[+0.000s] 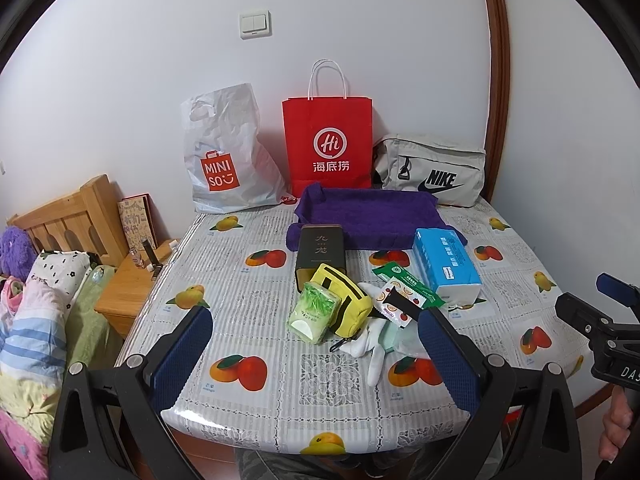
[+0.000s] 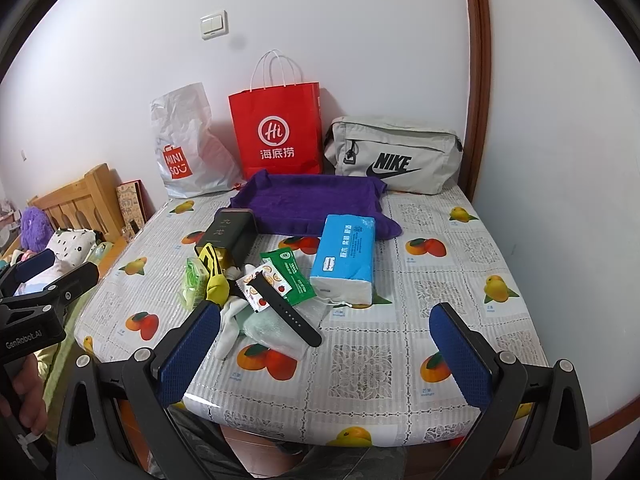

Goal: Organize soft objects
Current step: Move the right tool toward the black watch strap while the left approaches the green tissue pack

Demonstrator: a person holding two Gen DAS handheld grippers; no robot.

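Observation:
A pile lies mid-table: a green tissue pack (image 1: 314, 314), a yellow pouch (image 1: 345, 299), white socks (image 1: 374, 350), a black watch strap (image 2: 286, 308), a green wipes pack (image 2: 291, 271) and a dark tin (image 1: 321, 249). A blue tissue pack (image 1: 446, 262) lies to its right. A purple towel-lined tray (image 1: 366, 216) sits behind. My left gripper (image 1: 316, 334) is open and empty, held before the pile. My right gripper (image 2: 326, 334) is open and empty, right of the pile.
A white Miniso bag (image 1: 224, 152), a red paper bag (image 1: 328, 140) and a grey Nike bag (image 1: 432, 168) stand against the wall. A wooden nightstand (image 1: 124, 296) and a bed with bedding (image 1: 36, 320) lie left of the table (image 1: 260, 312).

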